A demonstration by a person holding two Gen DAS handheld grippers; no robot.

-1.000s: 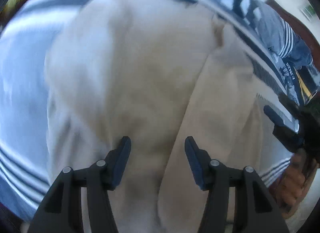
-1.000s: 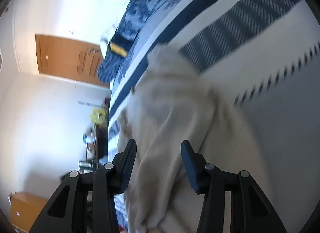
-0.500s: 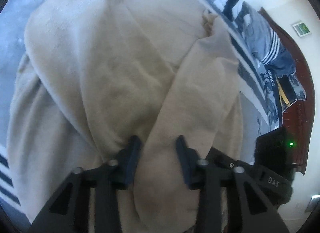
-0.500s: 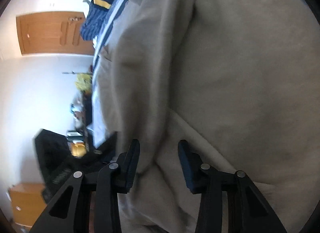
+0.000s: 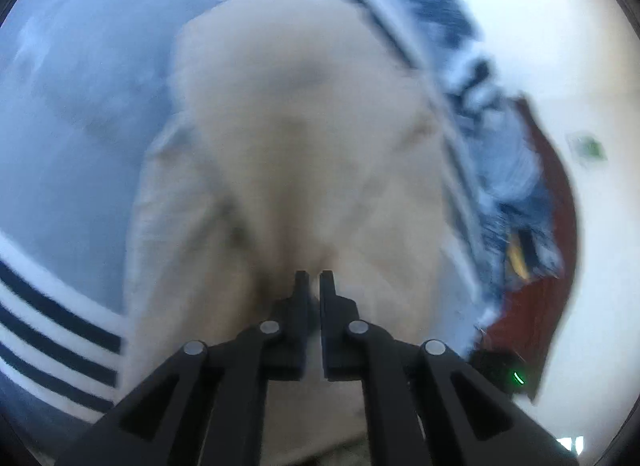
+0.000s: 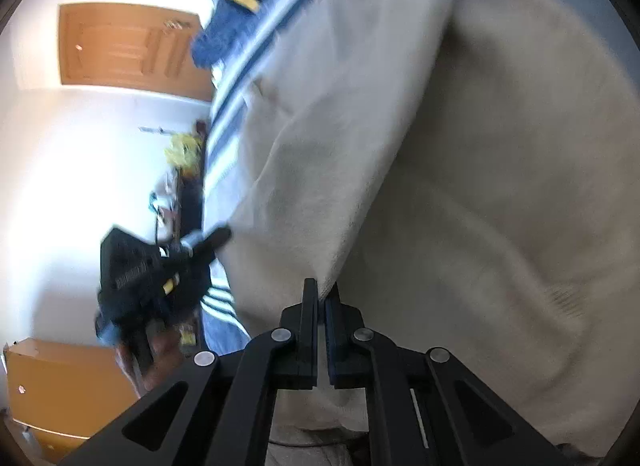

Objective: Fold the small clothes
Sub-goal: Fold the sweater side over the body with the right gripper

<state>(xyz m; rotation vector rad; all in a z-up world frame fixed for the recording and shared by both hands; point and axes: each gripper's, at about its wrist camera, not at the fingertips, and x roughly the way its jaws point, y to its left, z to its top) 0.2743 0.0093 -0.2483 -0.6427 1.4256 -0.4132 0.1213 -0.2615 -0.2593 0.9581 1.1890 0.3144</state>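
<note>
Because each gripper has just pinched a fold of the garment point(image 5: 304, 137), the beige cloth spreads away from both sets of fingers over the bed point(image 5: 72, 113). Seen from the left wrist, the left gripper point(image 5: 314, 286) has its jaws drawn nearly together, with only a thin slit between them, and the cloth bunches into creases that run straight to the tips, so it looks to be clamped on a ridge of fabric, though blur hides the exact bite. Seen from the right wrist, the right gripper point(image 6: 320, 298) is likewise almost closed, and a folded edge of the garment comes down to its tips and enters between them. The left gripper also shows in that view, off to the right gripper's left and well apart from it, at another part of the cloth's near edge. Gripping two points on one edge probably serves to lift or carry that edge over in a fold without it sagging. From the left gripper the garment's long axis runs forward and away, toward the far striped side of the bed; from the right gripper the folded edge rises ahead and slants to the right. Which end is the collar or hem I cannot tell.
</note>
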